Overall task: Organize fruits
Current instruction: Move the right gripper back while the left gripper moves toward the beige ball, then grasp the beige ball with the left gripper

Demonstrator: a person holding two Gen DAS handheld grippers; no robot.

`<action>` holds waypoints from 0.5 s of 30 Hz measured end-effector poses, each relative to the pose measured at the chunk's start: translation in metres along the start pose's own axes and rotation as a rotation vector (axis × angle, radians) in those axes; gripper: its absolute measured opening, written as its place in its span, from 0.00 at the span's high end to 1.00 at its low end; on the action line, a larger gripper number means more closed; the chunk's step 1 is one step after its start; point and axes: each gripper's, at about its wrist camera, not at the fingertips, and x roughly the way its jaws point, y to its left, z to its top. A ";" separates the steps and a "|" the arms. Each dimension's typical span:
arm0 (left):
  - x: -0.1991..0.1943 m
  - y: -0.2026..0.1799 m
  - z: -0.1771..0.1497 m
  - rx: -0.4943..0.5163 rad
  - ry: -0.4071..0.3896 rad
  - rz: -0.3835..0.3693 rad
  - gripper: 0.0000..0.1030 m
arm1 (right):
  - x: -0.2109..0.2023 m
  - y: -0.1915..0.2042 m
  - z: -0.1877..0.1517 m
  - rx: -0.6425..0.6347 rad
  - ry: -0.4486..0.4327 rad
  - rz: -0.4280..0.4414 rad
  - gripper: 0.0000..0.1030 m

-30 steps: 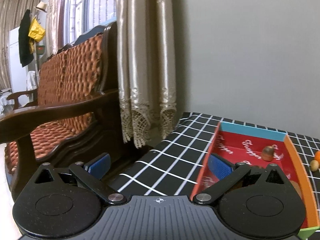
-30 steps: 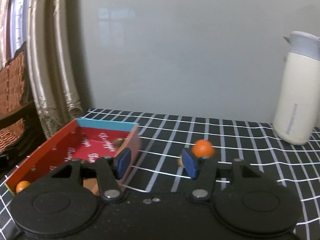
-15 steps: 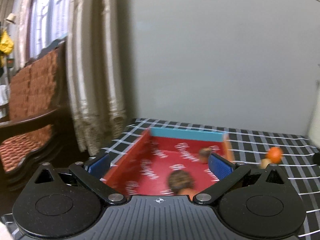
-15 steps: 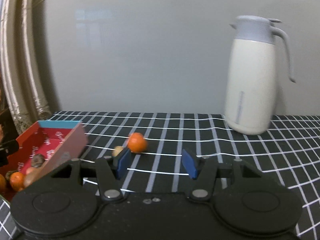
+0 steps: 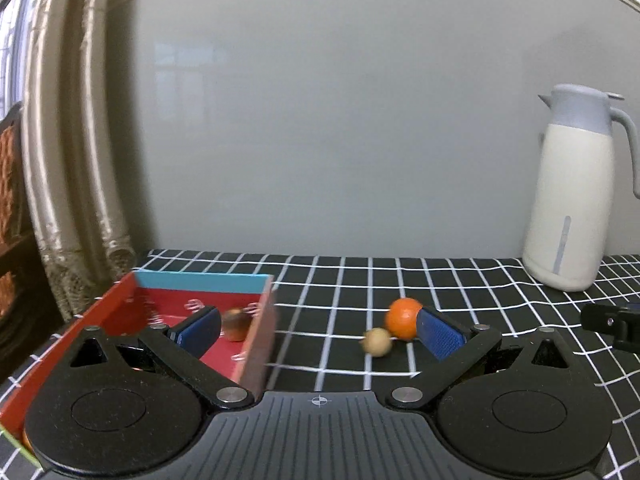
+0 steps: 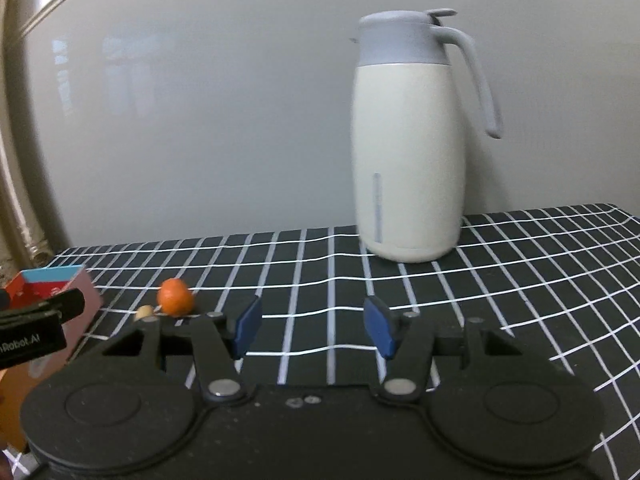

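Both the left tongs point(image 5: 318, 330) and right tongs point(image 6: 312, 326) are wide apart, holding nothing. An orange point(image 5: 403, 318) and a small pale fruit point(image 5: 377, 342) sit touching on the desk point(image 5: 500, 284), beside the red box point(image 5: 108, 312).

Your black left gripper with blue pads point(image 5: 318, 330) is spread wide and level, and your matching black right gripper point(image 6: 312, 326) is gaping too, both holding nothing
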 end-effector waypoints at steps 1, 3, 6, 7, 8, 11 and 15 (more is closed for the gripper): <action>0.003 -0.006 0.001 0.000 -0.004 -0.004 0.00 | 0.003 -0.003 0.001 0.004 0.003 -0.011 0.46; 0.013 -0.014 0.002 0.010 0.003 -0.012 0.00 | 0.009 -0.010 0.002 0.019 0.006 -0.026 0.46; 0.034 -0.031 0.002 0.040 0.030 -0.027 0.00 | 0.016 -0.023 0.003 0.038 0.016 -0.042 0.46; 0.040 -0.036 0.001 0.050 0.038 -0.034 0.00 | 0.018 -0.027 0.003 0.041 0.020 -0.047 0.45; 0.047 -0.041 0.000 0.059 0.047 -0.034 0.00 | 0.021 -0.030 0.004 0.044 0.024 -0.053 0.45; 0.062 -0.052 -0.003 0.059 0.066 -0.026 0.00 | 0.029 -0.039 0.005 0.057 0.031 -0.066 0.44; 0.078 -0.060 -0.006 0.065 0.066 -0.003 0.00 | 0.040 -0.042 0.006 0.060 0.044 -0.073 0.43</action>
